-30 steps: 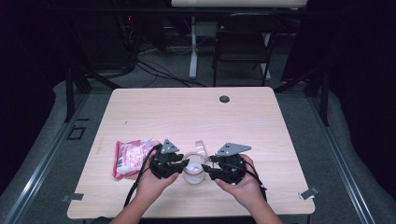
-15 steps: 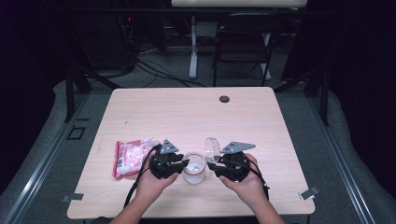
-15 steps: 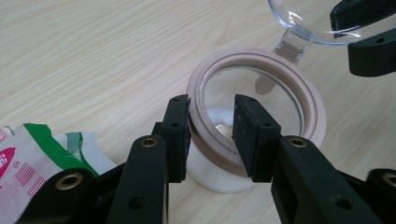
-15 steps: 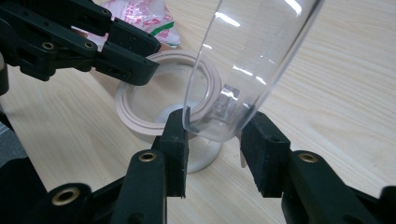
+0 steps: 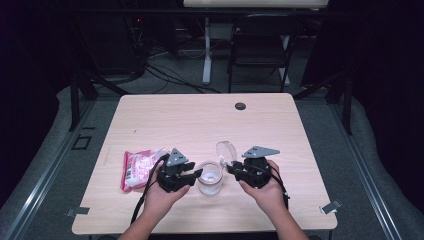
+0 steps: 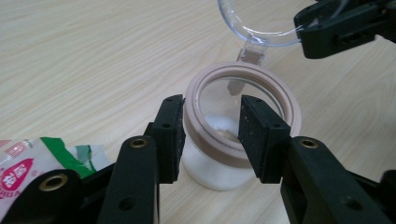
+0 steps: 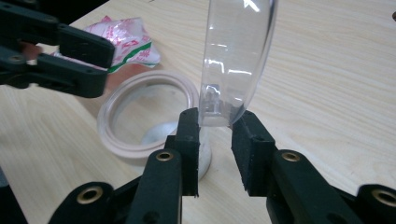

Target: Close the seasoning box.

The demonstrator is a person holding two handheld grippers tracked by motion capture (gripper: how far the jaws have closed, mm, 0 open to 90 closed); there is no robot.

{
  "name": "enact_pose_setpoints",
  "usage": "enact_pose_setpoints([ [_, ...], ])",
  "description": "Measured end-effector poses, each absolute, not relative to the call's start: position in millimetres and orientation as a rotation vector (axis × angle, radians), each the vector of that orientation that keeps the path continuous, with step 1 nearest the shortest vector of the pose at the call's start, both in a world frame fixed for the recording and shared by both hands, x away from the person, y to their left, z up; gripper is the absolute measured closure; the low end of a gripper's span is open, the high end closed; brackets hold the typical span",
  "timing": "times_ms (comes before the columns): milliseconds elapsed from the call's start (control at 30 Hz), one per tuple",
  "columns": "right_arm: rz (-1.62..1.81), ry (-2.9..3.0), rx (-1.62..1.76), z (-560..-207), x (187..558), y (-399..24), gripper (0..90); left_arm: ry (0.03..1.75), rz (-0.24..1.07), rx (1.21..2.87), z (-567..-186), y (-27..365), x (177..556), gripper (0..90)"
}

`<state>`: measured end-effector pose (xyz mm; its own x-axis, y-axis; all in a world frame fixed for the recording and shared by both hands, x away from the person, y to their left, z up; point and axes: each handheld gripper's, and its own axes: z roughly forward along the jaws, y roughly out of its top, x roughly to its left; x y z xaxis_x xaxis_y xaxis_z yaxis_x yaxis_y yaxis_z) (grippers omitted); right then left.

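A clear jar with a pale pink rim stands near the table's front edge. There is a little white powder at its bottom. Its hinged clear lid stands up open. My right gripper has just been closing, and its pads press on the lid's lower edge. My left gripper has just been opening. One of its pads is by the outside of the rim and the other is over the jar's mouth, with no grip on it.
A pink, white and green packet lies left of the left hand. A black round cap sits in the table near its far edge. A chair and cables are on the floor beyond.
The right gripper has moved left to the jar and its jaws have closed on the lid, which now stands upright. The left gripper's jaws have widened a little and the hand stayed put.
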<state>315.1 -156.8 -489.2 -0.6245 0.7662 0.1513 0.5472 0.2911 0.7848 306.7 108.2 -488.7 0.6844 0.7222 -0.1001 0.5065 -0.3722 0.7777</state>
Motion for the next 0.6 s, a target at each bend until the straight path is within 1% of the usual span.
enact_pose_setpoints([
  [233, 1.282, 2.287, 1.247, -489, 333, -163, 73.6, 0.994, 0.365, 2.049, -487, 126, 301, 59.3],
  [367, 1.302, 2.265, 1.268, -487, 344, -168, 74.3, 1.045, 0.389, 2.027, -490, 139, 298, 58.9],
  [600, 1.356, 2.231, 1.294, -483, 357, -175, 75.6, 1.082, 0.441, 2.011, -496, 163, 293, 58.1],
])
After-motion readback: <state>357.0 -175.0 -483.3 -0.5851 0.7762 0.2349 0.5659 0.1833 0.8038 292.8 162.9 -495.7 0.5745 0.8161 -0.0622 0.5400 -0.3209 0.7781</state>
